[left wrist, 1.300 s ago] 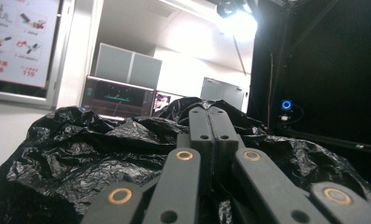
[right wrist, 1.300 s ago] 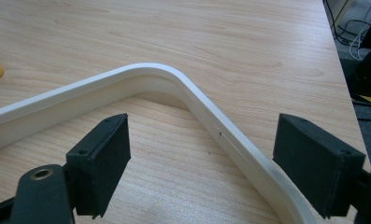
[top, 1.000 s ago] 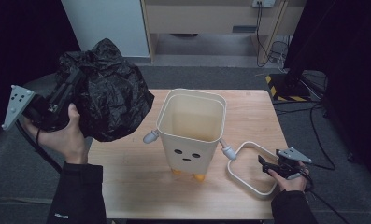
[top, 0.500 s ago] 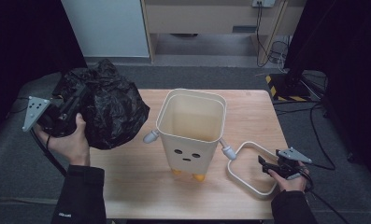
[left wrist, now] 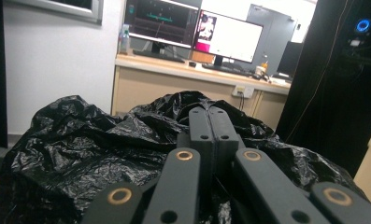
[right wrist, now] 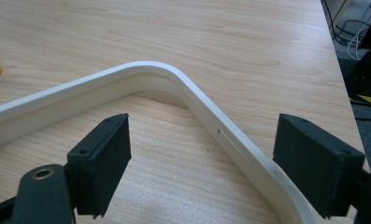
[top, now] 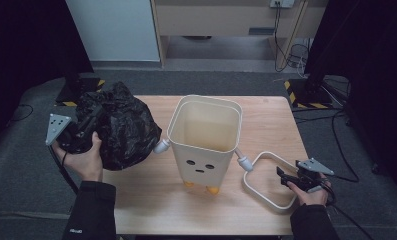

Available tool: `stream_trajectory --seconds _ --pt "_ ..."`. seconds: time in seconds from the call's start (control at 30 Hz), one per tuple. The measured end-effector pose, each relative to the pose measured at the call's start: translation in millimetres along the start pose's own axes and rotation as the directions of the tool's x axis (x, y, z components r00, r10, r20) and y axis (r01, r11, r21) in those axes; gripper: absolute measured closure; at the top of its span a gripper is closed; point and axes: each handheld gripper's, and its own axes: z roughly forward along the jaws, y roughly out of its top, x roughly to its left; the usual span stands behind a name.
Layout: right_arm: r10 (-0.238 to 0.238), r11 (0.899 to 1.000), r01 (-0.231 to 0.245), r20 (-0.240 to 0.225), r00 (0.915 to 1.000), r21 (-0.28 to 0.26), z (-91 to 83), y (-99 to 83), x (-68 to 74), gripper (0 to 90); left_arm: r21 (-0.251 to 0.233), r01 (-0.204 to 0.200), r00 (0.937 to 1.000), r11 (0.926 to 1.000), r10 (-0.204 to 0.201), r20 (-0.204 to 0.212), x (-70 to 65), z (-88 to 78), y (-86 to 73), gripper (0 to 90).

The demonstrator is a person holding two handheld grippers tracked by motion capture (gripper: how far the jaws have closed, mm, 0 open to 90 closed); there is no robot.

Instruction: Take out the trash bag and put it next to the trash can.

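A crumpled black plastic bag (top: 118,127) sits at the table's left edge, bulging over it. My left gripper (top: 93,122) lies against the bag's left side, held by a hand. In the left gripper view its jaws (left wrist: 212,114) are pressed together with the bag (left wrist: 80,144) bunched around and under them. A cream bin with a face (top: 206,135) stands upright in the middle of the table, and its white handle loop (top: 266,180) lies flat on the wood to its right. My right gripper (top: 282,177) is open, with the handle's curved bar (right wrist: 174,79) running between its pads (right wrist: 103,154) without touching them.
The wooden table (top: 151,200) has bare wood in front of the bin and behind it. Dark floor with cables surrounds the table. A desk with monitors (left wrist: 192,32) stands beyond the bag.
My left hand has come down and a little rightward with the black bag, which now sits lower at the table's left edge. The right gripper, bin and handle have not moved.
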Motion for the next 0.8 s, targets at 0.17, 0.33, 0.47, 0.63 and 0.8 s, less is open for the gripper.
stream_trajectory --seconds 0.17,0.33,0.47,0.63,0.8 --pt "0.001 1.000 -0.001 0.001 1.0000 0.005 0.2 -0.6 -0.5 18.9 0.030 0.004 1.0000 0.9996 -0.004 -0.004 2.8 3.1 -13.8 89.7" --pt "-0.007 1.000 0.007 0.004 1.0000 0.002 1.3 -0.9 -0.1 18.9 0.060 -0.006 1.0000 0.9982 0.006 -0.003 2.9 7.6 -24.4 89.7" --pt "-0.006 1.000 0.006 0.004 1.0000 0.002 1.2 -1.0 -0.1 18.8 0.085 -0.026 0.9996 0.9960 0.027 -0.010 3.4 11.4 -30.6 89.7" --pt "-0.002 1.000 0.002 0.004 1.0000 0.002 1.3 -1.4 -0.4 18.8 0.082 -0.023 0.9994 0.9963 0.025 -0.022 7.7 10.4 -30.6 89.7" --pt "-0.003 1.000 0.003 0.003 1.0000 0.004 1.5 -1.4 0.0 18.8 0.066 -0.027 0.9989 0.9974 0.030 -0.036 13.5 4.7 -23.8 89.7"
